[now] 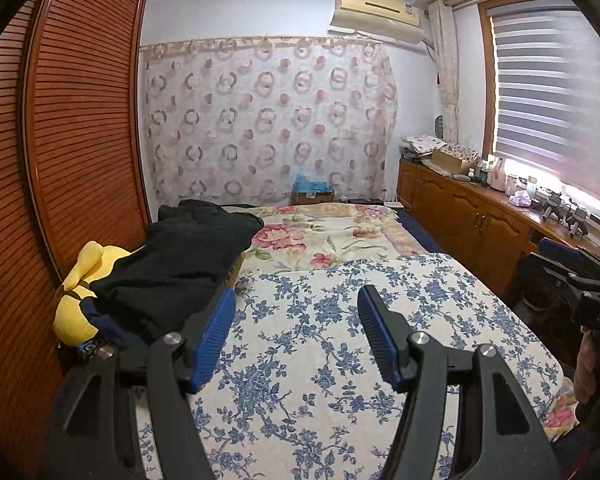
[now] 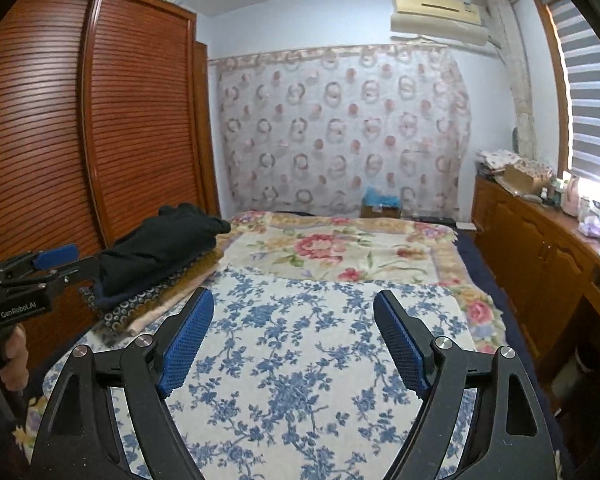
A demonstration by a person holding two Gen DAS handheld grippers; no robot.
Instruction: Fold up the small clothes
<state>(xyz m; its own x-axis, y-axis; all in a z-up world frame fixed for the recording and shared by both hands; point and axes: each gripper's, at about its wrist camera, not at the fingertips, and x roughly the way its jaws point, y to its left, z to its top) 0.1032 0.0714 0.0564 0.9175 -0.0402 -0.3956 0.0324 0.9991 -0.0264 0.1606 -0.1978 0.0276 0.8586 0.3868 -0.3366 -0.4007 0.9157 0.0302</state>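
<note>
bed w/ blue-floral quilt (image 1: 332,344); both tools wide, empty; dark clothes pile (image 2: 160,248) half hidden.

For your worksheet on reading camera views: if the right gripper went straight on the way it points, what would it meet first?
Probably the blue-flowered quilt on the bed: the open right gripper tilts slightly down, with nothing between. Depth is unclear.

Left wrist view: looks forward and slightly downward between its own blue-padded fingers (image 1: 226,308), low and close over the blue-flowered white quilt (image 1: 324,360). Right wrist view: same heading, from alongside. Both share the quilt (image 2: 300,360), the brown slatted wardrobe (image 1: 80,120) and the circle-patterned curtain (image 2: 340,128).
</note>
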